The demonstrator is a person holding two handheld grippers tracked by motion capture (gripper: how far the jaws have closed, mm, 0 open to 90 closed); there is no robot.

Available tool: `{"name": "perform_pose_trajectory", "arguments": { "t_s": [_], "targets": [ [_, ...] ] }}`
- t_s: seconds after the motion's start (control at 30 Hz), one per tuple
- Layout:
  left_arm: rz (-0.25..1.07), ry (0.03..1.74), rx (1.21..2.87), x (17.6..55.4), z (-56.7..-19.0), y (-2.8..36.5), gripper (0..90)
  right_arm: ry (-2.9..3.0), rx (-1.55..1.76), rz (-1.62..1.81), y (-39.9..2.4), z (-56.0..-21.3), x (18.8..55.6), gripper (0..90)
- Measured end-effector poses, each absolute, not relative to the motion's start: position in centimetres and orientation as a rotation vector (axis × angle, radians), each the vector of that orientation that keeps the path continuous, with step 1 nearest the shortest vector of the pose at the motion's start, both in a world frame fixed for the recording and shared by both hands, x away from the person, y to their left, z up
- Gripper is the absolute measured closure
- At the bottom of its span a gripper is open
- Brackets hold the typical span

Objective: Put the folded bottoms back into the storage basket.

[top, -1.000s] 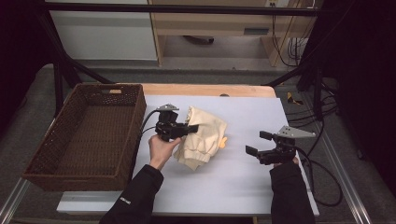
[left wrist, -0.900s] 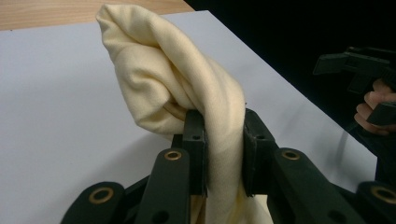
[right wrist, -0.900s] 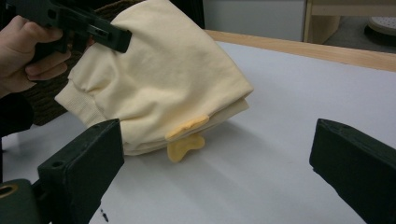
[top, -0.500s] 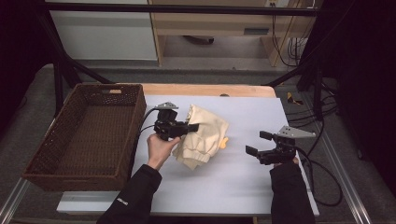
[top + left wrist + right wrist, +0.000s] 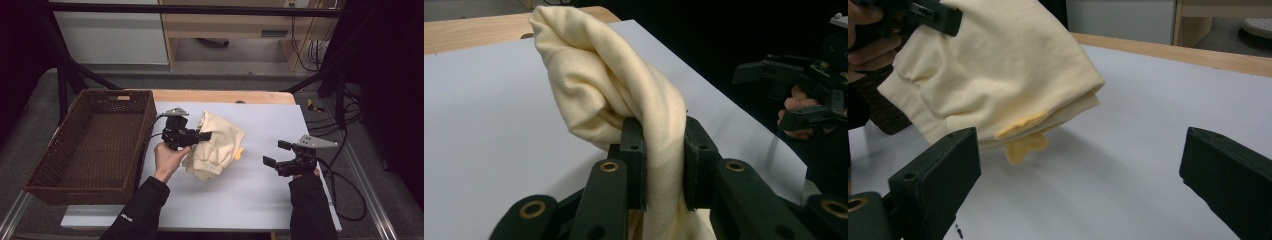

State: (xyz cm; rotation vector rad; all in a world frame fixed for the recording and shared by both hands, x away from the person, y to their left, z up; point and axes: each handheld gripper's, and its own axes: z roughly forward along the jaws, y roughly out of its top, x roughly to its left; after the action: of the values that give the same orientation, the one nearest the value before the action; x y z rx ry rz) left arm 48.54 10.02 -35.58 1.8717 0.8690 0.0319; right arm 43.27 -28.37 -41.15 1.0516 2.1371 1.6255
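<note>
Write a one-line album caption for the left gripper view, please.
Left gripper pinching a fold of cream cloth above the white table, the right gripper open beyond.

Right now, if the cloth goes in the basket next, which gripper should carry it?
Left, I'd judge. The left gripper is already shut on the cloth and sits beside the basket. The right gripper is open, holds nothing, and is farther from it.

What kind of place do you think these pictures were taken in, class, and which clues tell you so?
Probably a lab or recording set-up, not a home. A white-topped table stands within a dark metal frame, loose cables trail at its right, and a person works with handheld grippers, the left gripper clamping a cream garment.
</note>
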Motion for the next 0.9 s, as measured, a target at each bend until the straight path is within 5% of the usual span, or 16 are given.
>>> {"name": "perform_pose_trajectory", "arguments": {
  "t_s": [0.9],
  "targets": [
    [0.051,0.851,1.855,47.6,-33.9,12.0,74.5,2.141,1.051,1.622,-28.3,-41.2,43.3,3.2]
  ]
}}
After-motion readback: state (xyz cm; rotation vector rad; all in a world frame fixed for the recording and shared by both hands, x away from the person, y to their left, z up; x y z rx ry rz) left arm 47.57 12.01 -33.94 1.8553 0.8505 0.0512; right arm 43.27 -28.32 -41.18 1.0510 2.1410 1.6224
